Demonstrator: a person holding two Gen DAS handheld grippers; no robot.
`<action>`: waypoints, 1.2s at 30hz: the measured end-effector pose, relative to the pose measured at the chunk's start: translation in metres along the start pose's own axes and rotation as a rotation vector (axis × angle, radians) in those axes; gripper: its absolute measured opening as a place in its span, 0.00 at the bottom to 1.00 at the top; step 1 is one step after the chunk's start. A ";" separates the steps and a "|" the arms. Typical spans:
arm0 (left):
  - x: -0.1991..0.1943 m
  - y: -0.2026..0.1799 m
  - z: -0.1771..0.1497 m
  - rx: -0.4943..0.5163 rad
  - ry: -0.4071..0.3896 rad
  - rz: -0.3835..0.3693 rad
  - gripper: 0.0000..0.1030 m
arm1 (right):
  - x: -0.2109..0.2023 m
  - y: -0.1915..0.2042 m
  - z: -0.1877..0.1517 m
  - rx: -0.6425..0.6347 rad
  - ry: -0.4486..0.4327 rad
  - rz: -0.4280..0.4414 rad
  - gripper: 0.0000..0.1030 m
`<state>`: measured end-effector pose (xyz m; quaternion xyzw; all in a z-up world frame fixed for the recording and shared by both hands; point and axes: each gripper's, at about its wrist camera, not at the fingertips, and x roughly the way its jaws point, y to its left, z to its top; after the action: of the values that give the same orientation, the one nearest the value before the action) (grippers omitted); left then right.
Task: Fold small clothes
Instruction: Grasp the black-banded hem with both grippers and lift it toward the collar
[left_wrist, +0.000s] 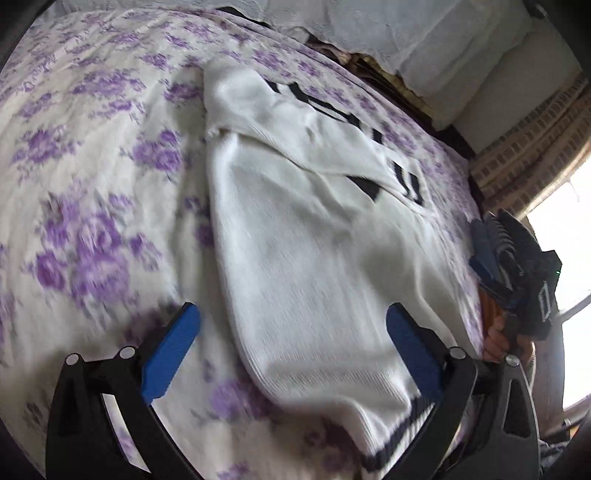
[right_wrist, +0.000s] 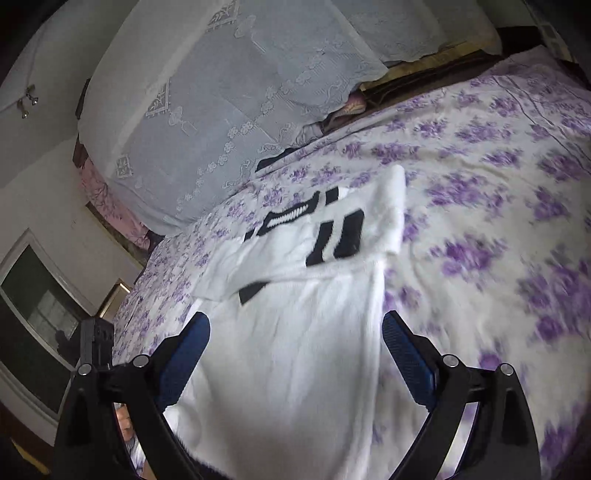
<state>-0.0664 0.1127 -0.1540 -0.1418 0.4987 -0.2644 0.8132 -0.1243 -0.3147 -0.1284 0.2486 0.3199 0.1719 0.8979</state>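
Sweater (left_wrist: 314, 258) hem cut off by frame edge.

The sweater (left_wrist: 310, 251) is white knit with black stripes on its folded sleeves and a dark band along the hem, and it lies on a bedspread (left_wrist: 92, 155) of cream white scattered with blurry purple flower clusters. Both the left gripper (left_wrist: 291, 350) and the right gripper (right_wrist: 295, 354) have black frames with bright blue finger pads, while the lace cover (right_wrist: 221, 92) by the bed is pale grey-white with embroidered floral motifs
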 end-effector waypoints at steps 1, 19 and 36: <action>-0.001 -0.003 -0.006 0.013 0.011 -0.012 0.95 | -0.006 0.000 -0.006 -0.010 0.006 -0.010 0.92; 0.022 -0.042 -0.045 0.092 0.155 -0.281 0.95 | -0.035 0.007 -0.088 -0.024 0.198 0.046 0.92; 0.028 -0.049 -0.058 0.125 0.192 -0.311 0.42 | -0.018 0.012 -0.088 -0.035 0.252 0.146 0.76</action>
<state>-0.1220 0.0589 -0.1772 -0.1406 0.5284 -0.4297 0.7186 -0.1974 -0.2836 -0.1720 0.2322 0.4083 0.2724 0.8398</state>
